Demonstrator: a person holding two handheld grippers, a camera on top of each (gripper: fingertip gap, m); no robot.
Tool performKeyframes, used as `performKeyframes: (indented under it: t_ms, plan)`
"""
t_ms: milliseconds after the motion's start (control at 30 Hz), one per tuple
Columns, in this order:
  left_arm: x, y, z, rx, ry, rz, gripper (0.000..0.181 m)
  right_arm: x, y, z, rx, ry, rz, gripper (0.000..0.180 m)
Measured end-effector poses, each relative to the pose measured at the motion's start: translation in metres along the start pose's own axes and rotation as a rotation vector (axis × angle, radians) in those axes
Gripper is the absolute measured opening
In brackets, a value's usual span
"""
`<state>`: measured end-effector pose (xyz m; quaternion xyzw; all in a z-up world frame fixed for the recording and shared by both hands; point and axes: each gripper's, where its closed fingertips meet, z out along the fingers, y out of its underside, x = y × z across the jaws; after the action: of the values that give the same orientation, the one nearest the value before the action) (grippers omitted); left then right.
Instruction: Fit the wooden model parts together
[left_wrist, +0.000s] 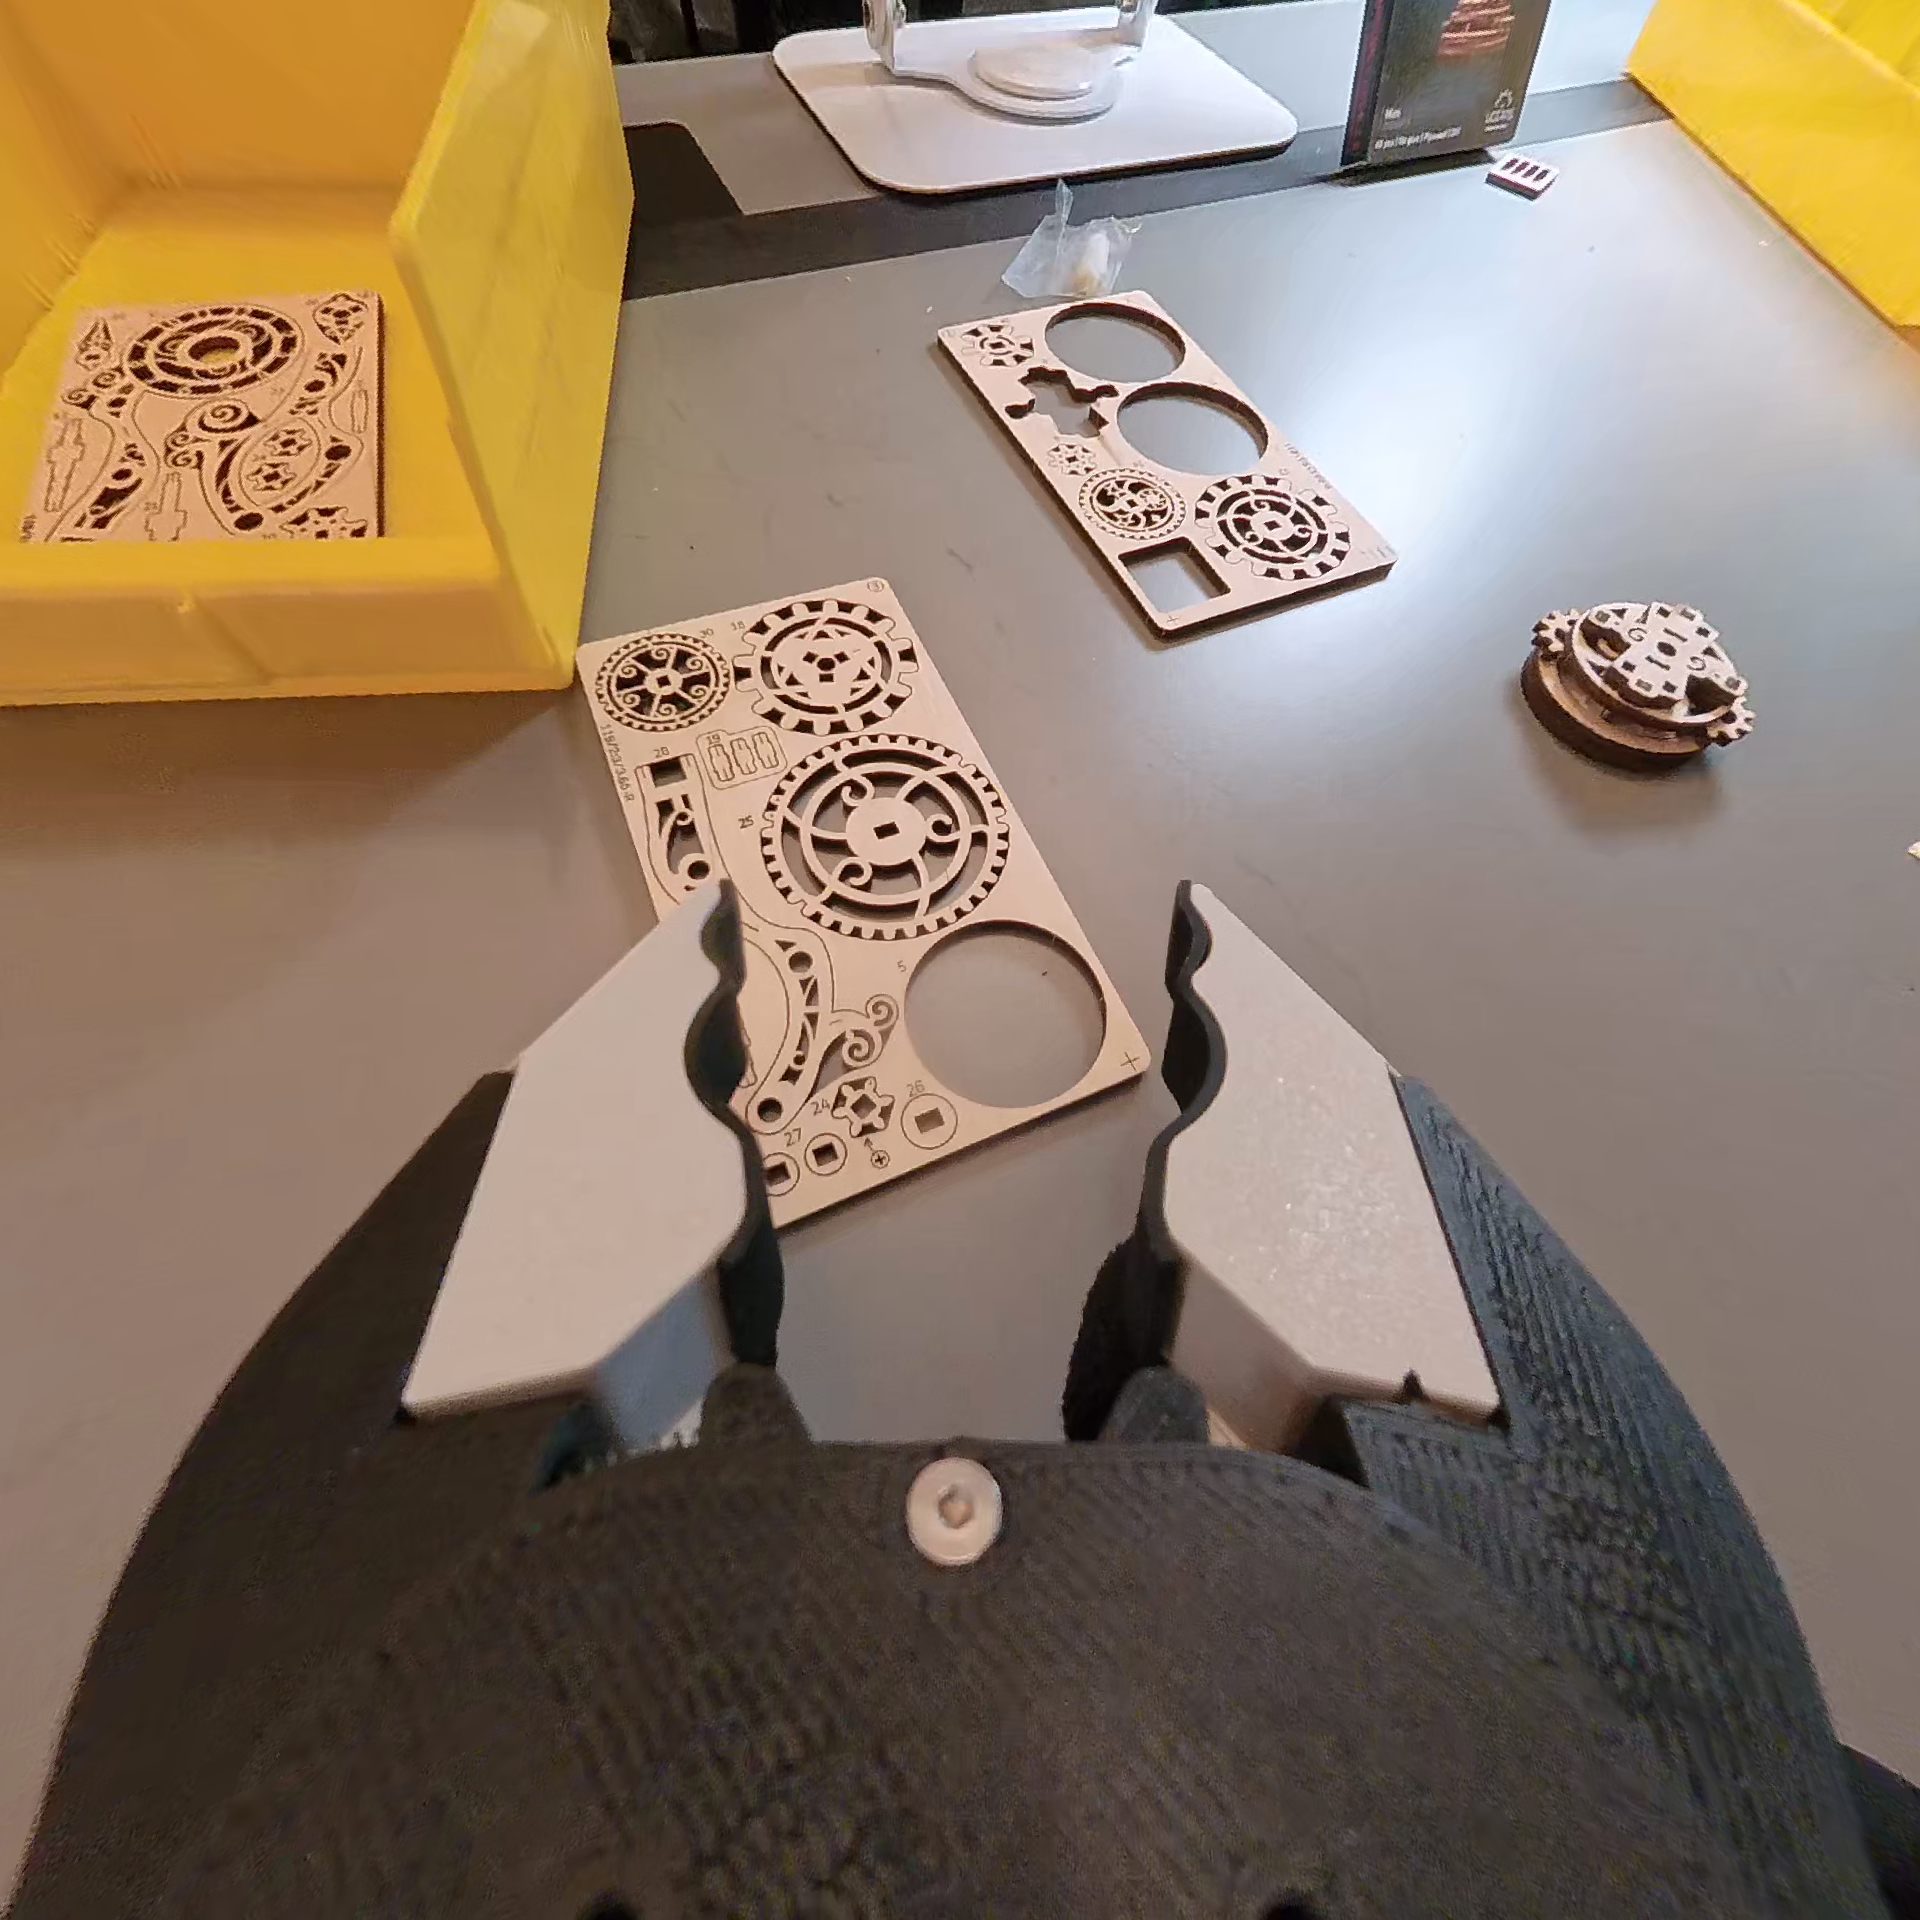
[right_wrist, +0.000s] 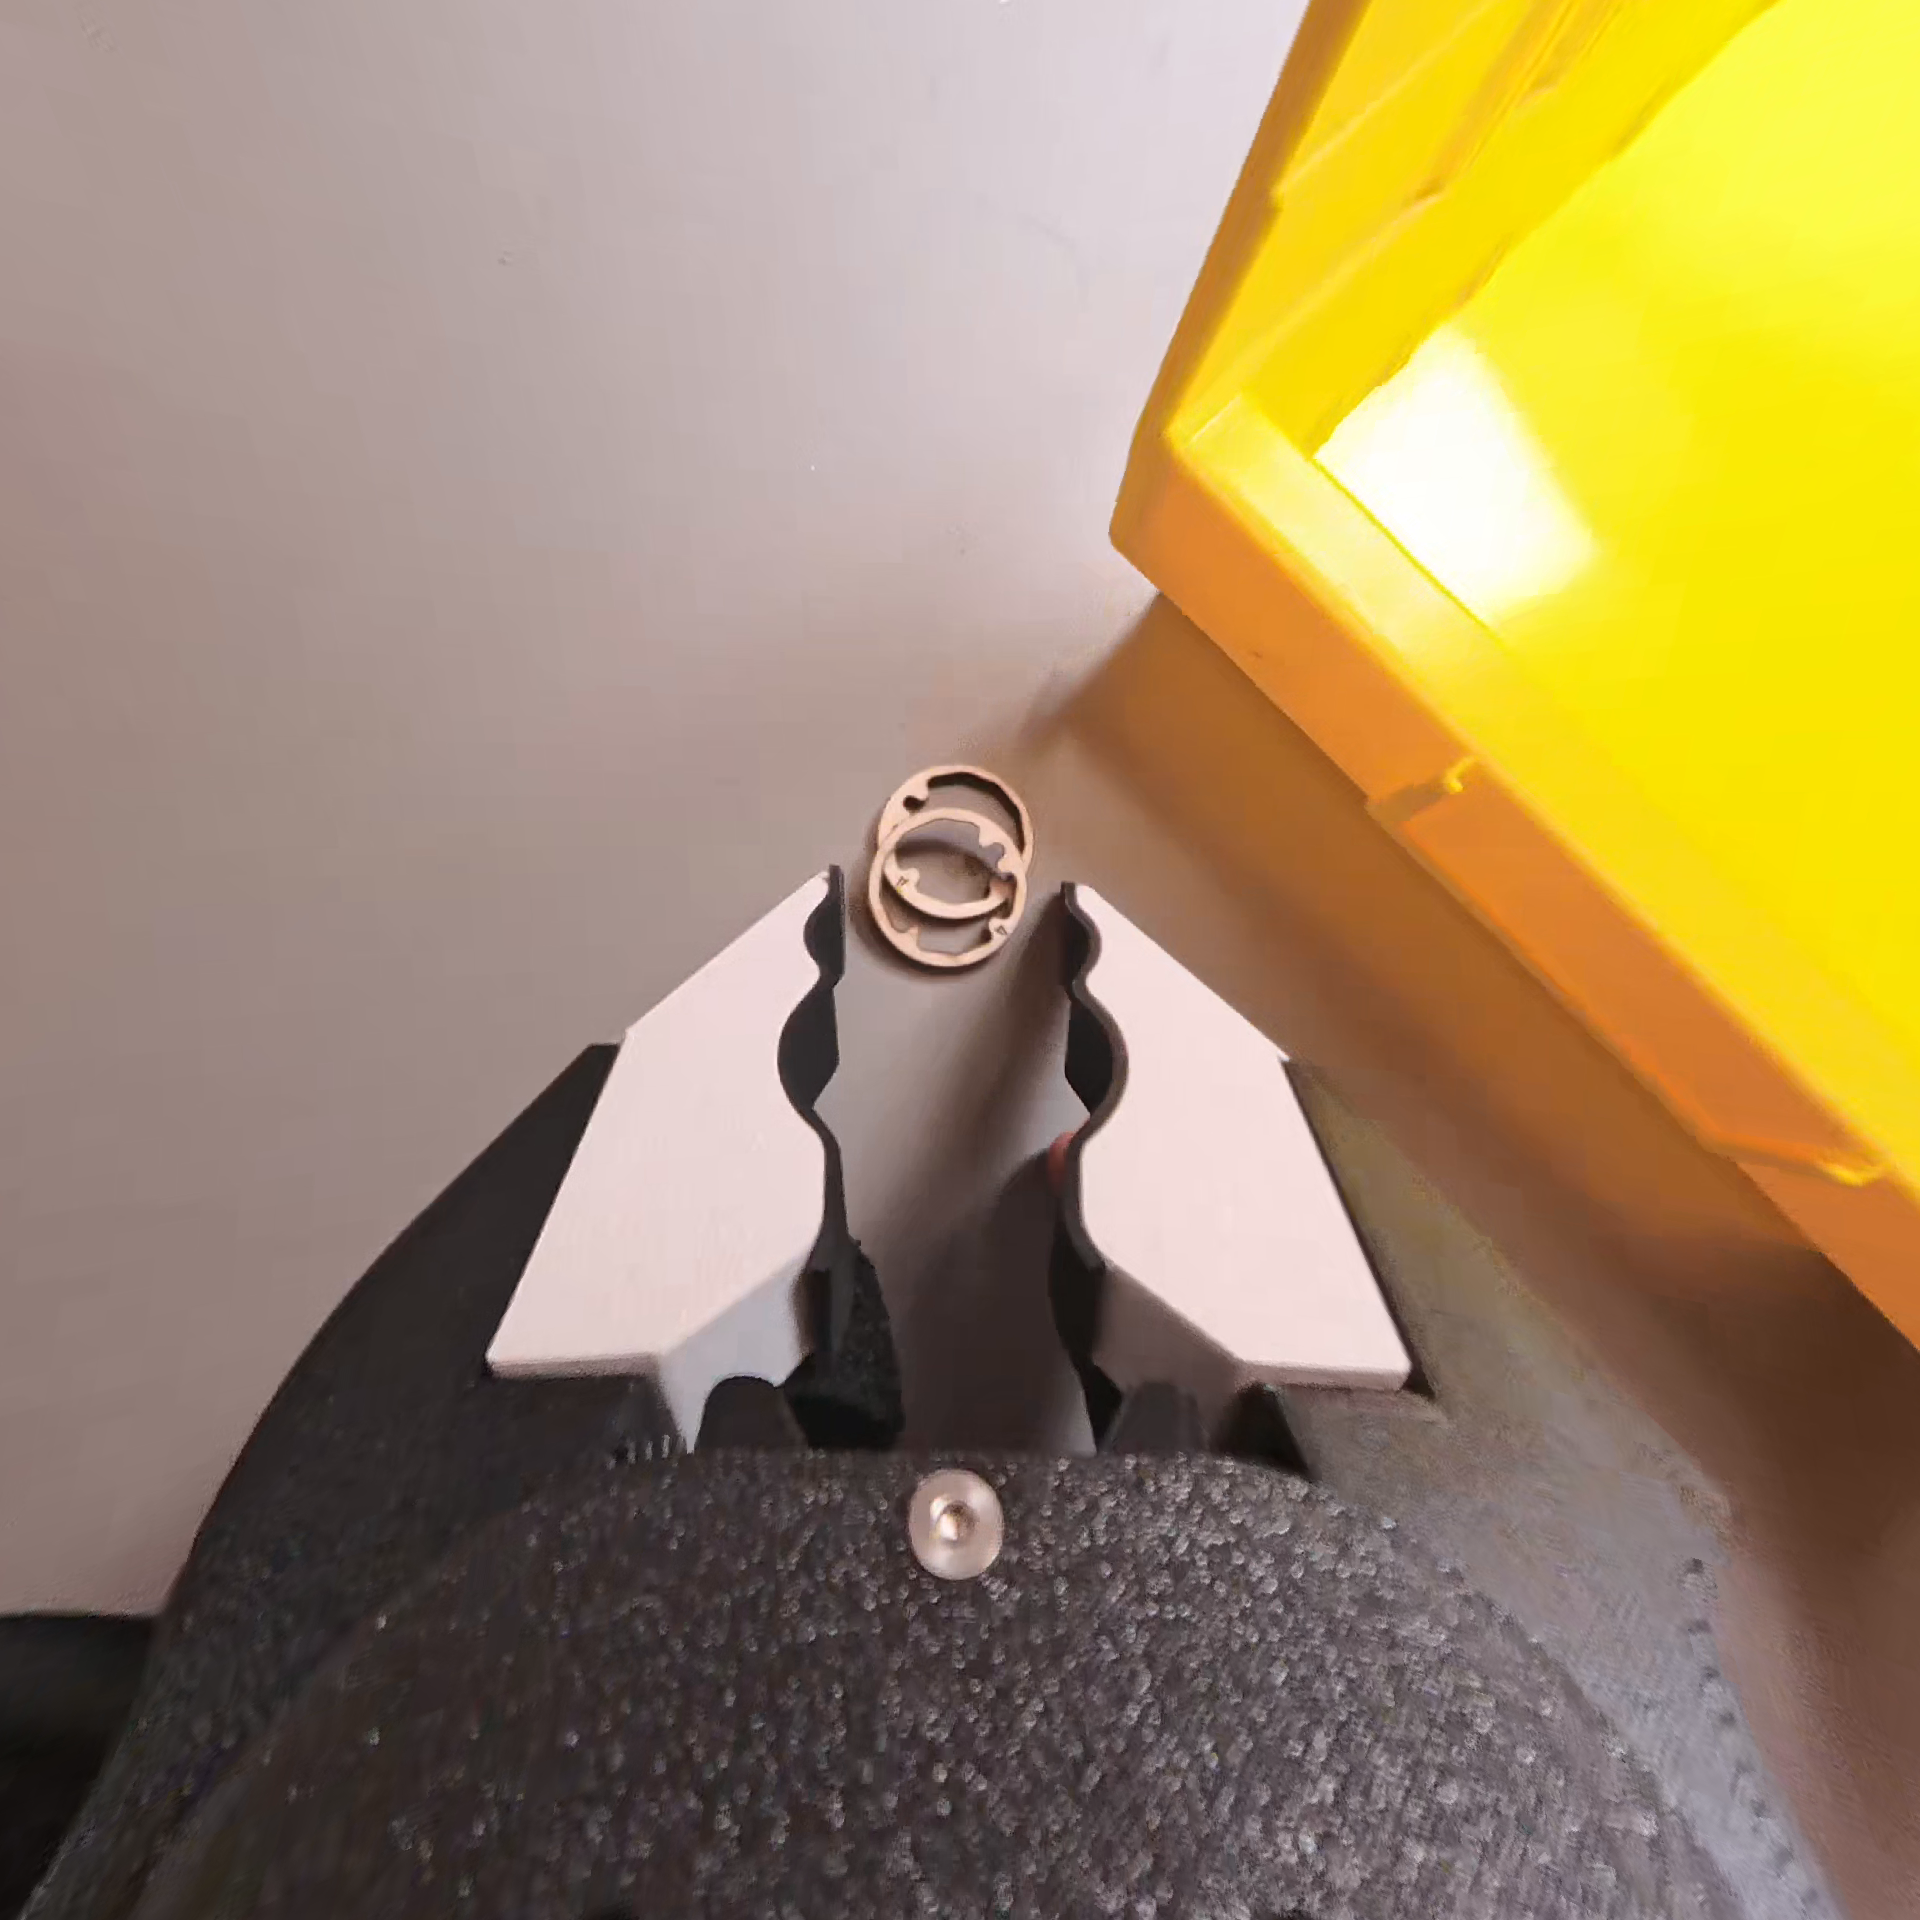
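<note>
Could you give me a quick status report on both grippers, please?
Left gripper open over near parts sheet. Right gripper open, two wooden rings just ahead. Yellow bin close beside.

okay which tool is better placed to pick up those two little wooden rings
The right tool. It is open, and the rings lie overlapping on the table just past its fingertips. The left tool, also open, hangs over a parts sheet; no rings show in its view.

Workshop or hobby bench: grey flat desk (left_wrist: 1455, 987), yellow plastic storage bins (left_wrist: 499, 312), laser-cut plywood part sheets (left_wrist: 862, 904), white stand base (left_wrist: 1039, 114) were present.
</note>
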<state>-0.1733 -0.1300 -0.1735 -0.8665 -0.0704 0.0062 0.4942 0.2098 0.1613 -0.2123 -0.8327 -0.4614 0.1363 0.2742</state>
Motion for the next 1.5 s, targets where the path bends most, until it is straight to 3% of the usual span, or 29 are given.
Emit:
performKeyframes:
  t_ms: [100, 300, 500, 667, 833, 967, 1100, 1167, 1267, 1367, 1500]
  plan:
    - [0.002, -0.002, -0.003, 0.021, 0.018, -0.011, 0.08, 0.003, -0.004, 0.003, -0.025, -0.019, -0.013, 0.029]
    - [0.007, -0.008, -0.007, 0.063, 0.067, -0.037, 0.076, -0.024, -0.024, 0.013, 0.032, -0.088, -0.075, 0.028]
    - [0.01, -0.003, -0.004, 0.035, 0.07, -0.014, 0.076, -0.046, -0.118, 0.022, 0.218, -0.001, -0.115, 0.027]
    - [0.01, -0.003, -0.005, 0.036, 0.058, -0.002, 0.075, 0.004, -0.185, 0.064, 0.247, 0.204, 0.012, 0.027]
    - [0.011, -0.001, -0.006, 0.037, 0.07, -0.01, 0.074, 0.049, -0.195, 0.098, 0.148, 0.306, 0.114, 0.028]
    - [0.016, -0.002, -0.005, 0.039, 0.083, 0.006, 0.074, 0.055, -0.195, 0.097, 0.124, 0.348, 0.132, 0.038]
    - [0.017, -0.003, -0.007, 0.048, 0.091, 0.003, 0.074, 0.009, -0.192, 0.056, 0.219, 0.207, -0.006, 0.039]
    - [0.018, -0.004, -0.007, 0.051, 0.097, 0.0, 0.074, -0.016, -0.167, 0.026, 0.208, 0.116, -0.092, 0.036]
    - [0.021, -0.004, -0.007, 0.05, 0.114, 0.005, 0.074, -0.042, -0.095, -0.001, 0.022, -0.05, -0.152, 0.04]
    - [0.026, -0.007, -0.006, 0.053, 0.129, 0.017, 0.074, -0.038, -0.042, -0.005, -0.083, -0.057, -0.15, 0.039]
    - [0.027, -0.008, -0.008, 0.062, 0.128, 0.028, 0.073, -0.034, -0.025, 0.011, -0.096, -0.068, -0.081, 0.039]
